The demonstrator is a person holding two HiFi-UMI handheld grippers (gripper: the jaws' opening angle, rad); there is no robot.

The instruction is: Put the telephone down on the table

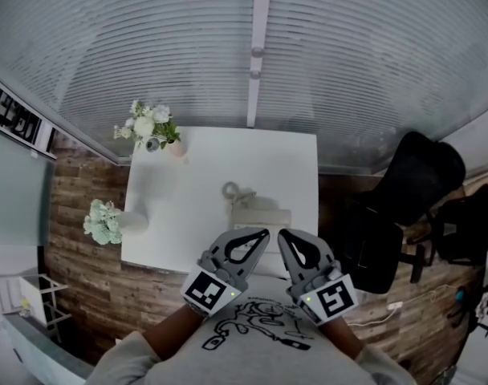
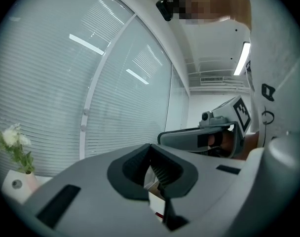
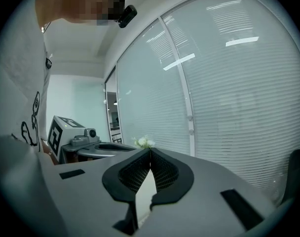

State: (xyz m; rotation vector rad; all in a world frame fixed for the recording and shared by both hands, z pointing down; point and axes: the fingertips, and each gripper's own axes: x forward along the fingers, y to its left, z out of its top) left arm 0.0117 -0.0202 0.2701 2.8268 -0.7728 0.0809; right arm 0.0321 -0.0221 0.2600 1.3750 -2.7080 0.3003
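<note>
A cream telephone (image 1: 260,213) lies on the white table (image 1: 188,215), close to its near right edge, with its handset and cord (image 1: 233,191) just behind it. Both grippers hover above the table's near edge, close to the person's chest, apart from the phone. My left gripper (image 1: 265,233) is shut with nothing between its jaws (image 2: 150,147). Beside it, my right gripper (image 1: 281,234) is also shut and empty (image 3: 150,151). Each gripper view looks out level at the glass wall and shows the other gripper beside it (image 2: 211,132) (image 3: 73,139).
A vase of white flowers (image 1: 150,127) stands at the table's far left corner, and another bunch of flowers (image 1: 106,221) at its left edge. Black office chairs (image 1: 408,191) are to the right of the table. A blind-covered glass wall (image 1: 252,46) lies behind it.
</note>
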